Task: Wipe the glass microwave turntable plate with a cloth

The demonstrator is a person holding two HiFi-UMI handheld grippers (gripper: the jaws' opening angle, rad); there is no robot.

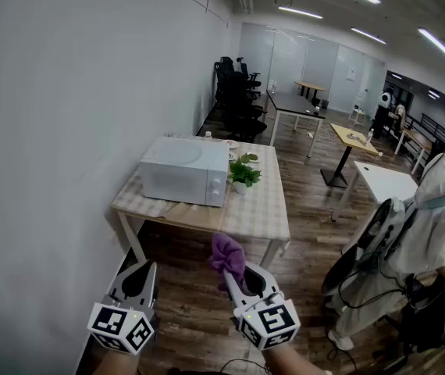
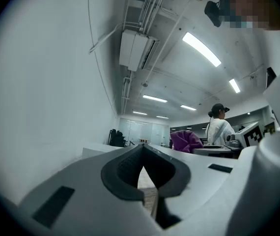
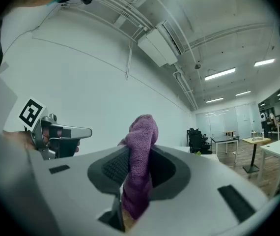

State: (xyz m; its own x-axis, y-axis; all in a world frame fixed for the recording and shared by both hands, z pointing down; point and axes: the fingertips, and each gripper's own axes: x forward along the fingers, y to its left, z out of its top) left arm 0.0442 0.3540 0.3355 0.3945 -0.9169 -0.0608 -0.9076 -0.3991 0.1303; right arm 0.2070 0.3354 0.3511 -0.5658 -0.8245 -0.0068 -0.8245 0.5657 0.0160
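A white microwave [image 1: 185,170] stands door shut on a table [image 1: 269,217] ahead of me; the glass plate is hidden. My right gripper [image 1: 234,273] is shut on a purple cloth [image 1: 229,258], which sticks up from between its jaws [image 3: 141,151]. My left gripper [image 1: 140,275] is held level at the lower left, shut with nothing in it; in its own view the jaws meet at the tips [image 2: 143,157] and the purple cloth [image 2: 185,140] shows to the right. Both grippers hang well short of the table.
A small potted plant [image 1: 243,172] sits right of the microwave. A white wall [image 1: 74,116] runs along the left. A person in white [image 1: 414,241] stands at the right beside a bag. Desks and black office chairs [image 1: 238,92] fill the far room.
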